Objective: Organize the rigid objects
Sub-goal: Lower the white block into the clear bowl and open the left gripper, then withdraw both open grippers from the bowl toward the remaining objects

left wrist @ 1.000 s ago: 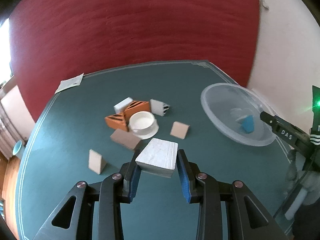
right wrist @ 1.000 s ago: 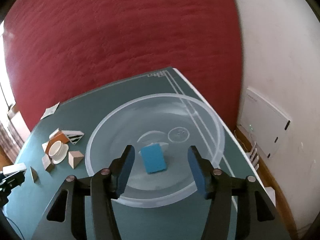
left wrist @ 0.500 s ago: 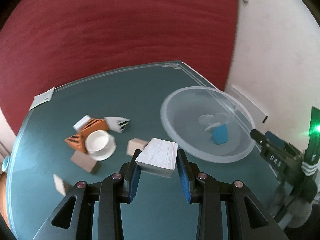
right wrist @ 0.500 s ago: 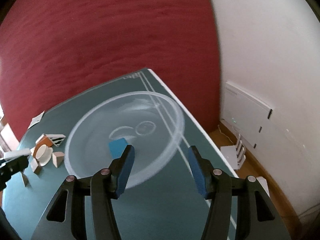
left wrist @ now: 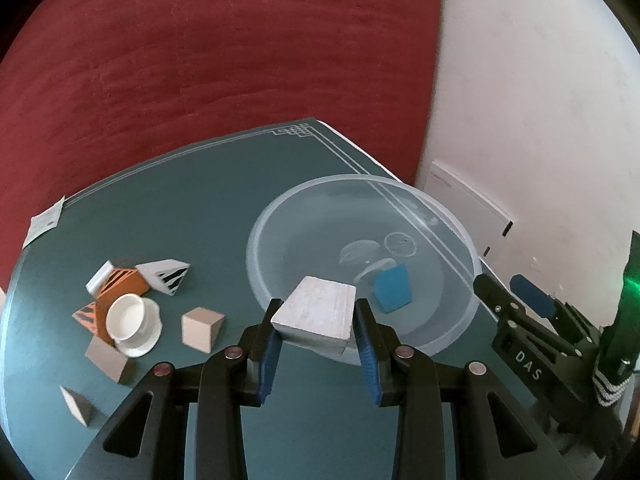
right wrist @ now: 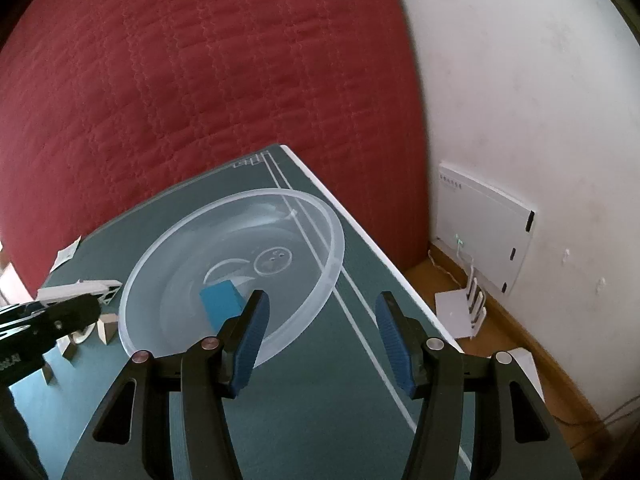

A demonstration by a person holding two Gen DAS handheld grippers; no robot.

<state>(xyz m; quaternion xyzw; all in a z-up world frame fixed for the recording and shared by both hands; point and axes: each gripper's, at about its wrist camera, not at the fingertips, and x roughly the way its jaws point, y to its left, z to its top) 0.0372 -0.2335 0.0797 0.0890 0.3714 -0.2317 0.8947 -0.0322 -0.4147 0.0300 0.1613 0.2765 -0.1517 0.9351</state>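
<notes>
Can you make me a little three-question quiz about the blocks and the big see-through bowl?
1. True or false: the left gripper is holding a white block.
2. What colour is the block already lying in the clear bowl? A red, B blue, C yellow.
3. Fill in: the right gripper holds ____ between its fingers.

Key: 1 true. 2 B, blue. 3 nothing; its jaws stand apart and empty beside the bowl.
</notes>
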